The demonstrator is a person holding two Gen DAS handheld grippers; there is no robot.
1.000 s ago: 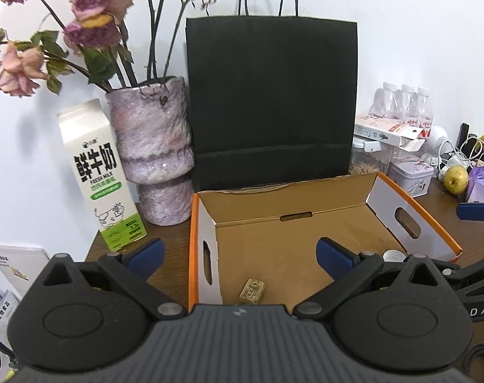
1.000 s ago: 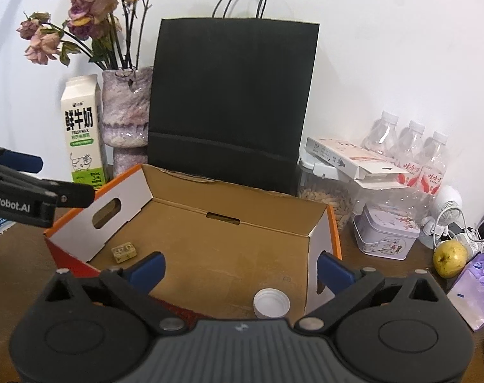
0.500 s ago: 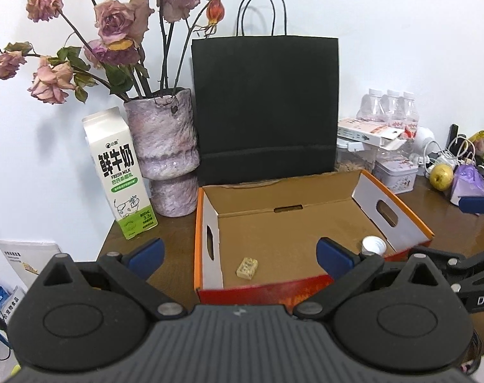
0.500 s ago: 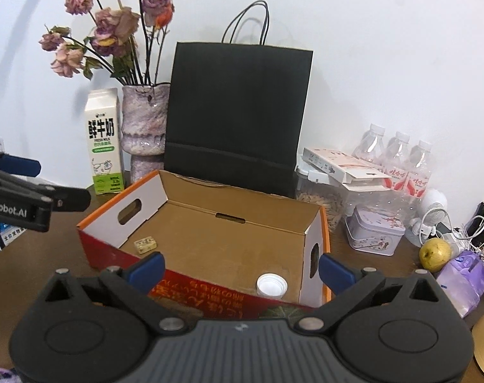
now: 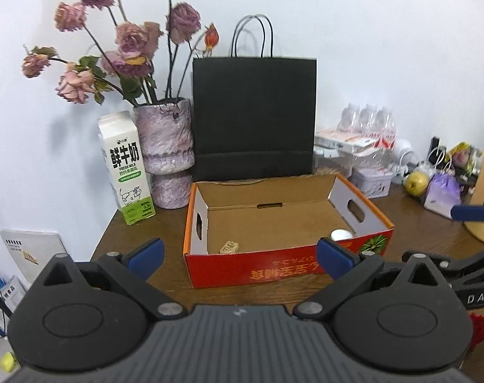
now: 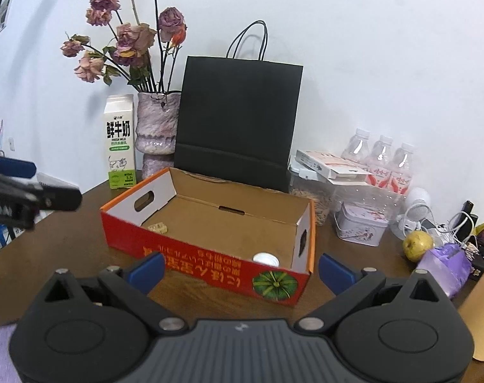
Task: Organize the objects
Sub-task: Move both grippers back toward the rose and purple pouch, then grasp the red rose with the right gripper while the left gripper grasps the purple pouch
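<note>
An open red and orange cardboard box (image 5: 283, 269) (image 6: 210, 266) sits on the brown table. Inside it lie a small tan block (image 5: 229, 247) (image 6: 157, 227) at the left and a white bottle cap (image 5: 341, 234) (image 6: 265, 259) at the right. My left gripper (image 5: 240, 257) is open and empty, held in front of the box's near wall. My right gripper (image 6: 241, 271) is open and empty, also in front of the box, nearer its right corner. Each gripper shows at the edge of the other's view.
Behind the box stand a black paper bag (image 5: 254, 118), a stone vase of dried roses (image 5: 166, 146) and a milk carton (image 5: 125, 167). At the right are water bottles (image 6: 380, 162), a clear container (image 6: 315, 191), a tin (image 6: 361, 228), a pear (image 6: 417, 245), a purple pouch (image 6: 444, 268) and cables.
Both grippers have pulled back and away from the box, which now looks smaller and shows its red front wall. The block and the cap have stayed in the box.
</note>
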